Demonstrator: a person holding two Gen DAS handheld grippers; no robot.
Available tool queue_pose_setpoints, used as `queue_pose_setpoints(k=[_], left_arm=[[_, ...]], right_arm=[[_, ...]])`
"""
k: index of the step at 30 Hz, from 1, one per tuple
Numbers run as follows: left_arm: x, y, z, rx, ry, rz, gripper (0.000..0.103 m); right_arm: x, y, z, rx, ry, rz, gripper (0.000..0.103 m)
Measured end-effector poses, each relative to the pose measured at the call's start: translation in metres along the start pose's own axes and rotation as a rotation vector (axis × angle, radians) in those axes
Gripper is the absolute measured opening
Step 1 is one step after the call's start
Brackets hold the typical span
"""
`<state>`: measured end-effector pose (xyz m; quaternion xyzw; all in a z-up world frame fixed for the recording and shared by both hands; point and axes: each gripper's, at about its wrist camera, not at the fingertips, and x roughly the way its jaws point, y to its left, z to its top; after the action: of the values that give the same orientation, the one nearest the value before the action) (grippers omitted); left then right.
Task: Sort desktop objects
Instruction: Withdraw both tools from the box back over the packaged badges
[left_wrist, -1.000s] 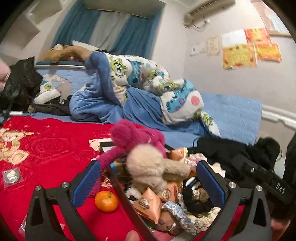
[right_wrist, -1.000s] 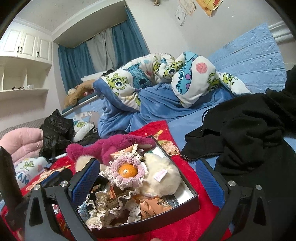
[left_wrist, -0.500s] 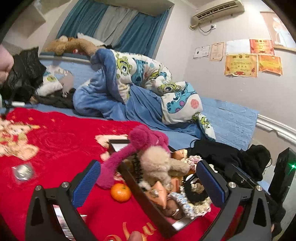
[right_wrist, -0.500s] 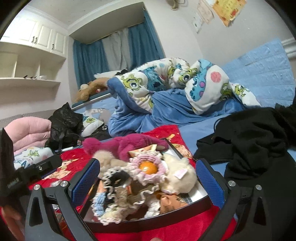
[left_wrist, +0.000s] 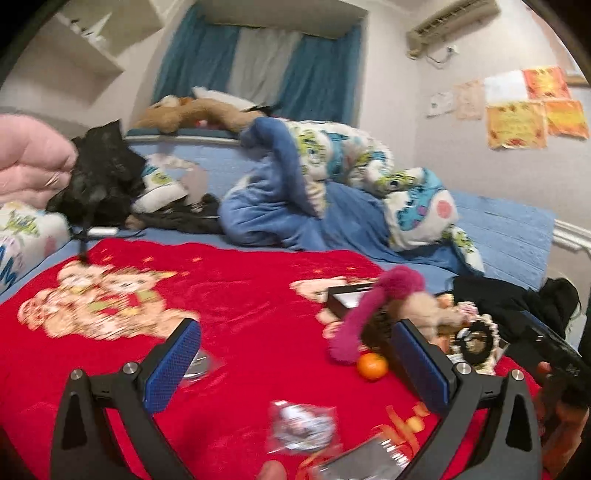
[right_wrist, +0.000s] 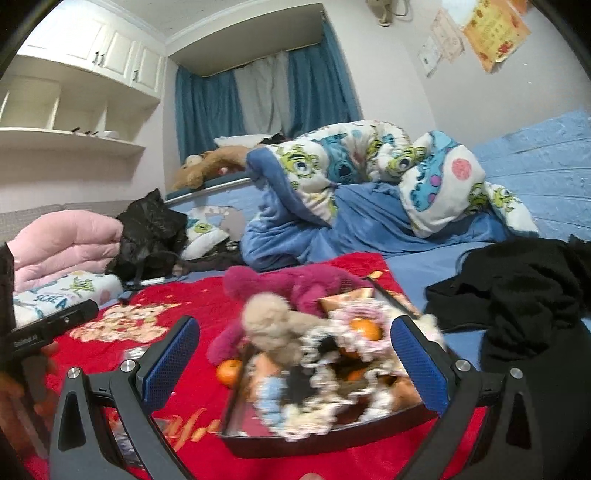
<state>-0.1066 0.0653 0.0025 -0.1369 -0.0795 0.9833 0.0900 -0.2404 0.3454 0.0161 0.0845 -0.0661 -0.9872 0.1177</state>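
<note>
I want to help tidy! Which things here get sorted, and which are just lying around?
To sort:
box
orange
pink plush toy
small packet

Just lying about:
cartoon blanket
black clothes
brown teddy
pink quilt

The right gripper hung with its blue-padded fingers spread wide and nothing between them, above a dark tray on the red blanket. The tray was heaped with a magenta plush toy, a beige plush toy and frilly scrunchies, blurred. A tangerine lay just beside the tray's left edge.
</note>
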Motion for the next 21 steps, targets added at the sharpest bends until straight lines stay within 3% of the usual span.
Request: queue_pose_setpoints(k=[8, 12, 21], left_arm=[[-0.013, 0.048, -0.008, -0.013, 0.022, 0.096, 0.103], [-0.014, 0.055, -0.01, -0.001, 0.028, 0.11, 0.103], [0.003, 0.08, -0.016, -0.035, 0.077, 0.116, 0.103]], right_arm=[[0.015, 0.046, -0.003, 0.097, 0.026, 0.172, 0.103], [0.032, 0.078, -0.011, 0.06, 0.073, 0.202, 0.103], [0.081, 0.121, -0.031, -0.037, 0.273, 0.242, 0.103]])
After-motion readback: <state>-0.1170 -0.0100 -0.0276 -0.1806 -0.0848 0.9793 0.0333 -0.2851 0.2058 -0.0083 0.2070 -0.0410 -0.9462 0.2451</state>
